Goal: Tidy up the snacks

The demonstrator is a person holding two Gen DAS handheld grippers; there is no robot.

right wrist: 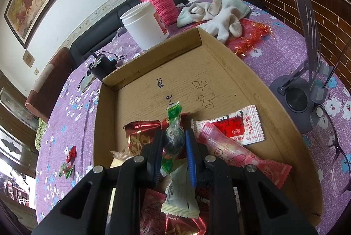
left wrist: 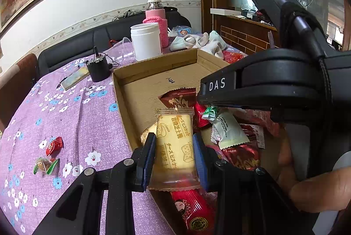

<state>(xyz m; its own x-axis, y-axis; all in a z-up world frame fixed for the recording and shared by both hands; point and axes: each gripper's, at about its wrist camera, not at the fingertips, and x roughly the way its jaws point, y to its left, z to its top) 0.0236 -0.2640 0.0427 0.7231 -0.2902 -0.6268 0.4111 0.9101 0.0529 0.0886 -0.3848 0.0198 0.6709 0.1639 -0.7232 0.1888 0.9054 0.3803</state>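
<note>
Two grippers work over one cardboard tray (right wrist: 221,52). In the left wrist view, the left gripper (left wrist: 175,158) pinches a cheese biscuit packet (left wrist: 175,142) by its long sides; the packet's long axis runs up the frame, away from the camera, its far crimped end over the tray's near left wall. In the right wrist view, the right gripper (right wrist: 174,147) is pressed tight on a green-ended twist candy (right wrist: 174,136), whose long axis also points up the frame, one twisted tail rising toward the tray's bare floor and the other hanging toward the camera.

Below both grippers, snack packets crowd the tray's near end: a white sachet (right wrist: 181,195), a long pink wrapper (right wrist: 239,156) lying aslant toward the lower right, a red-and-white sachet (right wrist: 237,127) and a dark red packet (right wrist: 140,136). The far half of the tray floor lies open up to its back wall.

Left of the tray, on the desk's purple flowered cloth (left wrist: 65,116), two loose candies (left wrist: 51,156) sit well apart from the wall. Beyond the far wall stand a white jar (right wrist: 144,24) and a pink-sleeved flask (right wrist: 158,2), with socks (right wrist: 215,13) near the far right corner.
</note>
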